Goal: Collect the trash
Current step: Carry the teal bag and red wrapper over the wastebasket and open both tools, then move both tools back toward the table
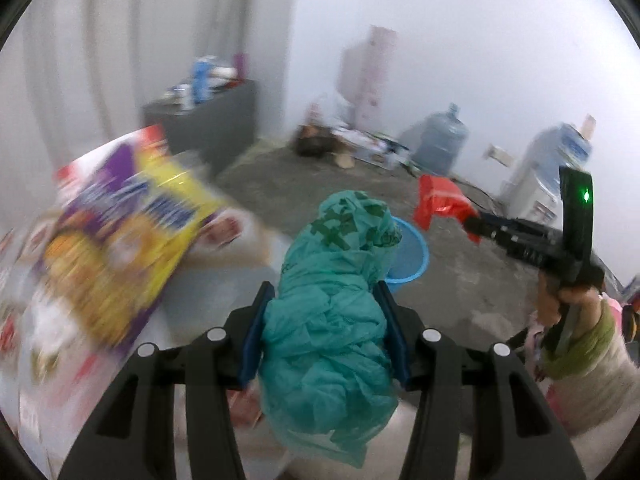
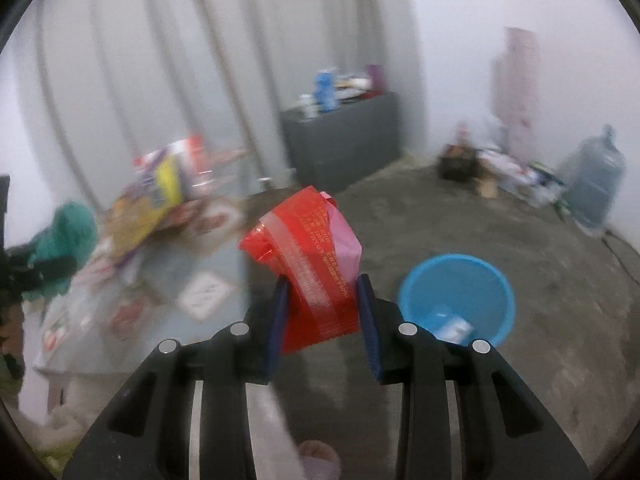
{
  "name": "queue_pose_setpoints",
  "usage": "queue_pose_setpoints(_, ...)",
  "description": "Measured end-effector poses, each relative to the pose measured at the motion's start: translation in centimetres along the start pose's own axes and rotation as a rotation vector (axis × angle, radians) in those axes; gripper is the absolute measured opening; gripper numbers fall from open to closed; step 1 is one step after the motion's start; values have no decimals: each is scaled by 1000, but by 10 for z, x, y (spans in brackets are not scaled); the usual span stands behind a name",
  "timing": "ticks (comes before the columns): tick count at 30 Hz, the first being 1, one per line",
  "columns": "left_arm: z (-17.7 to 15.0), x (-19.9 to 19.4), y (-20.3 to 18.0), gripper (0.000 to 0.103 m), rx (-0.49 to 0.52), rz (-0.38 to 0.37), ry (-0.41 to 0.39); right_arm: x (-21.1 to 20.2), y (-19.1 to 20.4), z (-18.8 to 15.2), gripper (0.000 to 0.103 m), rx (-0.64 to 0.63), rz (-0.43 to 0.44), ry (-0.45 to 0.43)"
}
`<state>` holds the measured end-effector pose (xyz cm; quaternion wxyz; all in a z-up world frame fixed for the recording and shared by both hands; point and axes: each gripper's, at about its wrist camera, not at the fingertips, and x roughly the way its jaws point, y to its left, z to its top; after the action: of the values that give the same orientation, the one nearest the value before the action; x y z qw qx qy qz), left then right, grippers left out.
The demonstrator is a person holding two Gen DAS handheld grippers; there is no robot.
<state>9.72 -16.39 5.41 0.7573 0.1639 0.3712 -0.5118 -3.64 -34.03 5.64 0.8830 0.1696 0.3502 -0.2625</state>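
My left gripper (image 1: 326, 334) is clamped on a crumpled green plastic bag (image 1: 332, 320); both blue pads press its sides and the bag bulges above and below them. My right gripper (image 2: 322, 320) is clamped in the same way on a red wrapper (image 2: 310, 268), which has a pink piece folded at its top and stands up between the pads. Just beyond the green bag, on the floor, the rim of a blue basin (image 1: 412, 252) shows, partly hidden behind the bag. From the right wrist the basin (image 2: 456, 276) lies to the right of the red wrapper, on the concrete floor (image 2: 540, 280), with some pale packaging inside it. To my left is a table (image 2: 224, 264) covered with printed papers, and a yellow and purple box (image 1: 120, 232) rests near its far edge, blurred. Farther away a grey cabinet (image 2: 344, 140) stands by the curtain, and water jugs (image 1: 438, 140) stand along the white wall.
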Motion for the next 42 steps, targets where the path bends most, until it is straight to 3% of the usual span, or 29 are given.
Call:
queue_pose_setpoints(3, 47, 58, -20, 49, 51, -9, 58, 19, -39, -1, 32, 85, -51, 23)
queue_pose_setpoints(7, 94, 148, -52, 49, 28, -68, 161, 55, -88, -5, 32, 210, -78, 77)
queue_pose_setpoints(12, 122, 256, -91, 50, 64, -81, 297, 108, -137, -7, 32, 345, -90, 162)
queue_pose_setpoints(18, 140, 354, -119, 50, 91, -46, 362, 173, -184, -9, 37, 458, -117, 227)
queue_pose_setpoints(19, 143, 369, -124, 56, 93, -50, 362, 182, -190, -12, 38, 462, -125, 227)
queue_pose_setpoints(22, 148, 393, -137, 80, 111, -51, 355, 213, -211, -22, 66, 499, -133, 244)
queue_pose_setpoints(23, 147, 395, -137, 80, 115, -48, 347, 217, -217, -26, 72, 509, -140, 252)
queue_pose_setpoints(26, 148, 398, -138, 82, 96, -45, 321, 223, -229, -37, 72, 538, -169, 279)
queue_pose_setpoints(34, 152, 363, -134, 84, 135, -82, 241, 182, -214, -34, 75, 482, -198, 199)
queue_pose_setpoints(39, 151, 304, -123, 84, 120, -128, 170, 147, -189, -12, 92, 364, -272, 102)
queue_pose_setpoints(42, 148, 251, -116, 84, 159, -133, 119, 122, -165, 4, 95, 265, -316, 34)
